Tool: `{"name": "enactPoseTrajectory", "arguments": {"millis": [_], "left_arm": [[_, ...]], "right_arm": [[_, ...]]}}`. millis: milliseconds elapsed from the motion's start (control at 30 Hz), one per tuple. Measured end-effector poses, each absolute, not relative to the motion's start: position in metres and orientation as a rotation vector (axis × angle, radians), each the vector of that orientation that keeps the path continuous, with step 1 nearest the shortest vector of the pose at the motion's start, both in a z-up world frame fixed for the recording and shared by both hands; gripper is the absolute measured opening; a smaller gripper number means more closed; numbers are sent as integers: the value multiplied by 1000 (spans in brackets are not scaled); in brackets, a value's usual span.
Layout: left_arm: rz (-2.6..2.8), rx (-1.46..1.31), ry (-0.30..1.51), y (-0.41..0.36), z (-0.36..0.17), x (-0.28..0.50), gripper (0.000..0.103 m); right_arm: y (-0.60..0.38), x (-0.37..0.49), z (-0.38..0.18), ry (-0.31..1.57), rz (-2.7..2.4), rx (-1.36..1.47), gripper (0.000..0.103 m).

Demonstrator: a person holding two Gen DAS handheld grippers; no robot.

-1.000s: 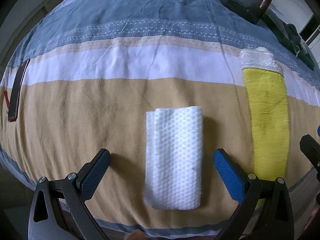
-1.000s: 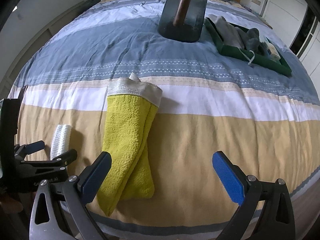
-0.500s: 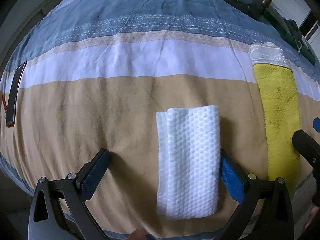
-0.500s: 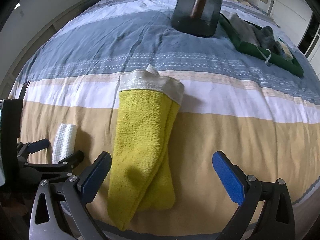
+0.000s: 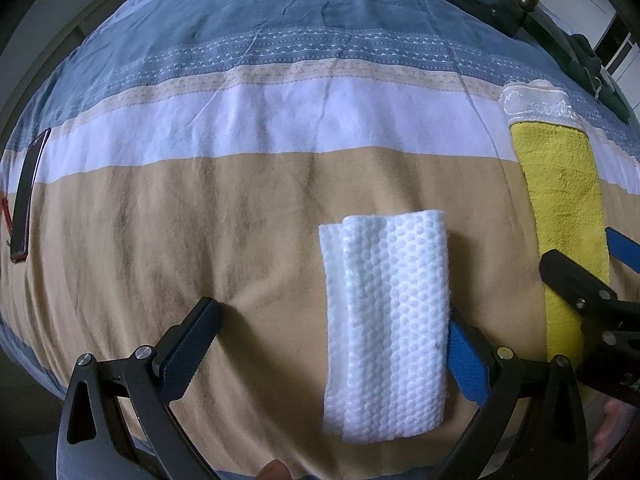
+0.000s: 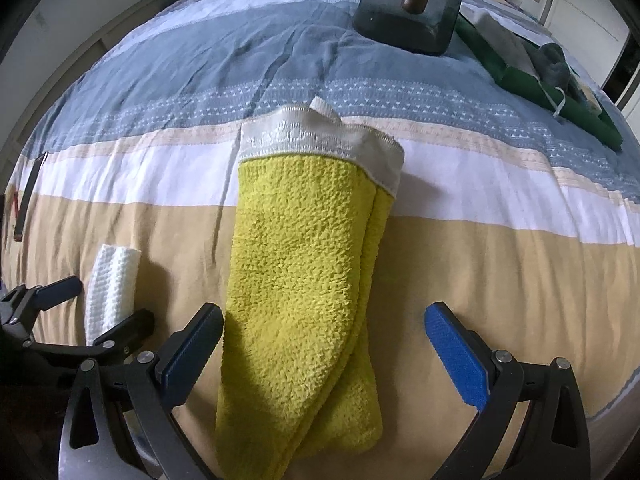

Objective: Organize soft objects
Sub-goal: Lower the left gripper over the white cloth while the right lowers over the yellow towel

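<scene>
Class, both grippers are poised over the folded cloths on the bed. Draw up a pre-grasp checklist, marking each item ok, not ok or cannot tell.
1. Left gripper open: ok, fingers spread wide.
2. White cloth centred between the left fingers: not ok; it lies against the right-hand finger, far from the other.
3. Right gripper open: ok.
4. Yellow towel between the right fingers: ok, though nearer the left-hand finger.
5. Cloths folded and flat on the bedspread: ok.
6. Room in the green tray: cannot tell; items already lie in it.
</scene>
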State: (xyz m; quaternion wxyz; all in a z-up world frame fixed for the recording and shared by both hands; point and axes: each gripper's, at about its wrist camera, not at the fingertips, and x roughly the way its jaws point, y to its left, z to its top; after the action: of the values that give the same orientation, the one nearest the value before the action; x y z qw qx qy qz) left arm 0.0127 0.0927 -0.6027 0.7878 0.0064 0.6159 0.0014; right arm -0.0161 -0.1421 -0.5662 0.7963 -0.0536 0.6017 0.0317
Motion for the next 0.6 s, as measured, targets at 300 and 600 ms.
{"name": "enactPoseTrajectory", "arguments": {"millis": [300, 600], "left_arm": [[10, 25, 1321, 92, -605, 13, 102], [13, 31, 1317, 91, -605, 13, 102]], "right_arm": [[-143, -9, -581, 1307, 44, -106, 103], [-137, -4, -591, 1318, 18, -129, 100]]}}
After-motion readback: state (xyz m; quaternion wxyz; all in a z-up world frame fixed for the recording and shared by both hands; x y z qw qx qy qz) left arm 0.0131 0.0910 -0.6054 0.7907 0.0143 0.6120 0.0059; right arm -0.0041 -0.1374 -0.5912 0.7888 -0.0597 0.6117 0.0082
